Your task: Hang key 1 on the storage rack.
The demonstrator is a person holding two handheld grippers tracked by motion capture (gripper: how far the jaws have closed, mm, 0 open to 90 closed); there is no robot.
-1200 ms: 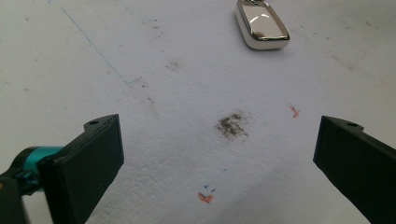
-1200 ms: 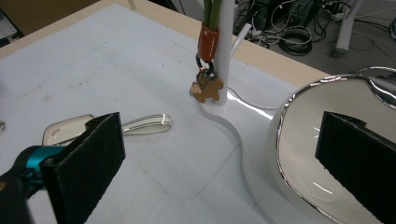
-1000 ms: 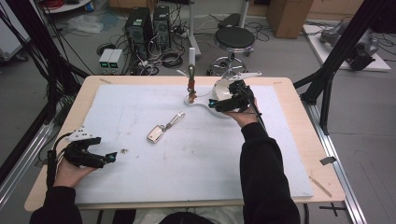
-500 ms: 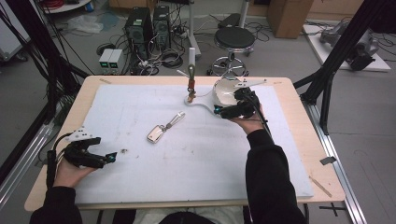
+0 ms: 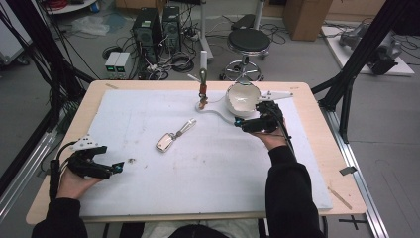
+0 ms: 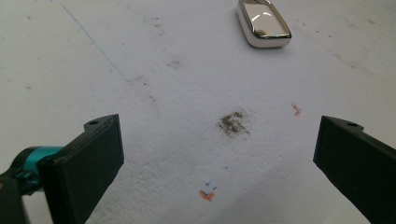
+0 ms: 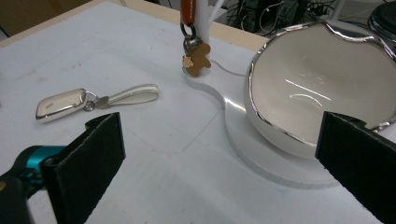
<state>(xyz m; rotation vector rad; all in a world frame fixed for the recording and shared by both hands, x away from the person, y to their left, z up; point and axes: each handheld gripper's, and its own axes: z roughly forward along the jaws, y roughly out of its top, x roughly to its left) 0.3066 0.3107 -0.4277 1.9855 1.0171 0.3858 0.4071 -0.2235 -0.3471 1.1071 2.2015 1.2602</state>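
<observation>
The right gripper view is taken up largely by a white ceramic bowl with a silver rim; nothing is seen inside it, and it is seated on a flat white stand whose post carries a brown leather strap with a small gingerbread-man charm. The right gripper is held just before the bowl with its jaws spread wide, nothing gripped or touched. A silver-and-white key fob with a white loop strap lies well apart on the white foam sheet. The left gripper is likewise held wide open over the sheet, empty, near the table's front left edge.
</observation>
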